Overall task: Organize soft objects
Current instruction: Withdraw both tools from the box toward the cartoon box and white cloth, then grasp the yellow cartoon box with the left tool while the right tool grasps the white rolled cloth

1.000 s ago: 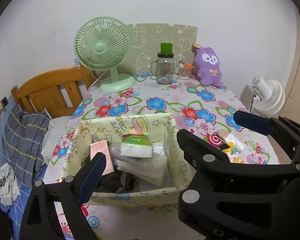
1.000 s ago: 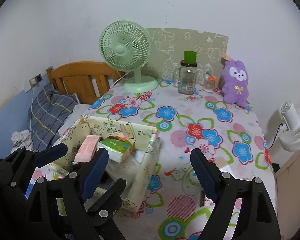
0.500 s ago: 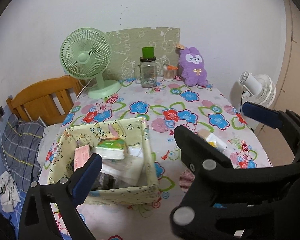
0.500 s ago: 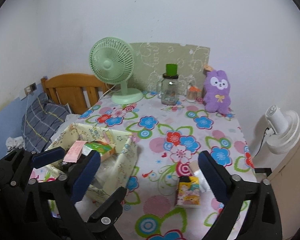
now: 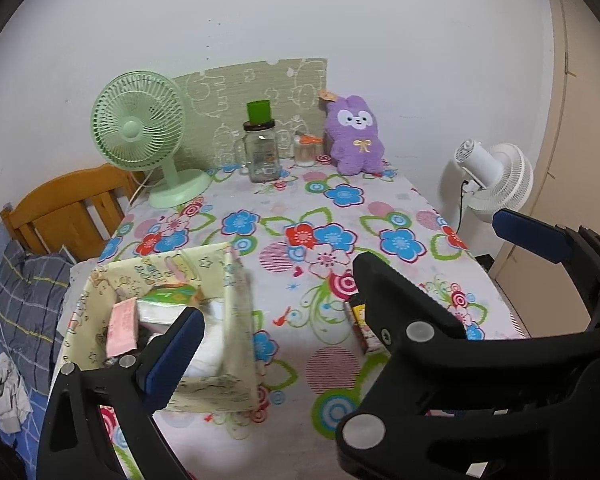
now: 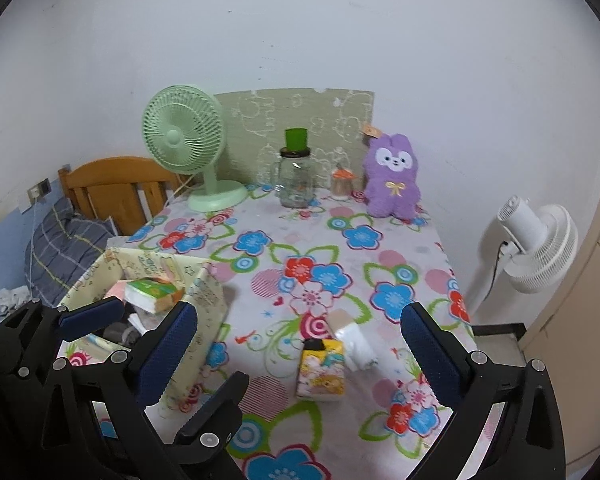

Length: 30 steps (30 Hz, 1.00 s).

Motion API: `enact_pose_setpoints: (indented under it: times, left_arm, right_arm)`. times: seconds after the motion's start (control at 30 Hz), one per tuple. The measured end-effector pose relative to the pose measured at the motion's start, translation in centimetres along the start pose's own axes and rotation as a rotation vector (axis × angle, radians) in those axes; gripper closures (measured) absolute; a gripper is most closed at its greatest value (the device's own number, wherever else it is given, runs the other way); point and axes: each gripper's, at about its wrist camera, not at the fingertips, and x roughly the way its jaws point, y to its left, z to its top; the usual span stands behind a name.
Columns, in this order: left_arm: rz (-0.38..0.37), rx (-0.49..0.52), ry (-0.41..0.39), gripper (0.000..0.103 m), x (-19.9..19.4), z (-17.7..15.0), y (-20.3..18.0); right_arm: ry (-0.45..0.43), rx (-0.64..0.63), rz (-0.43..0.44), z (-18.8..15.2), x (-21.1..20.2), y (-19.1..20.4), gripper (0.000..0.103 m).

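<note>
Tissue packs: a green-topped one and a pink one sit in the floppy cream fabric bin; a yellow cartoon pack lies right of the bin on the floral cloth. Left gripper & right gripper just opened, jaws wide apart, nothing between.

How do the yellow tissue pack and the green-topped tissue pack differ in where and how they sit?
The yellow tissue pack lies flat on the bare tablecloth between the right gripper's open jaws; the green-topped tissue pack sits tilted inside the fabric storage box, atop other items. Yellow has cartoon print; green looks plainer. Neither is gripped.
</note>
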Motion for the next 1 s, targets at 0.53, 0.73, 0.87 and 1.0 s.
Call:
enact_pose_setpoints:
  times: [0.53, 0.73, 0.87, 1.0]
  left_arm:
    - [-0.058, -0.02, 0.04, 0.002, 2.3, -1.0, -4.1]
    - [-0.06, -0.038, 0.081, 0.002, 4.2, -1.6, -4.8]
    - [-0.077, -0.04, 0.103, 0.002, 5.5, -2.0, -5.3]
    - [-0.071, -0.027, 0.115, 0.002, 6.6, -2.2, -5.9]
  right_arm:
    - [0.048, 0.056, -0.035, -2.4, 0.9, -4.5, 0.0]
    - [0.078, 0.072, -0.041, -3.4, 2.4, -5.7, 0.0]
    - [0.087, 0.077, -0.043, -4.1, 3.2, -6.4, 0.0]
    - [0.109, 0.088, -0.047, -4.6, 4.2, -7.1, 0.0]
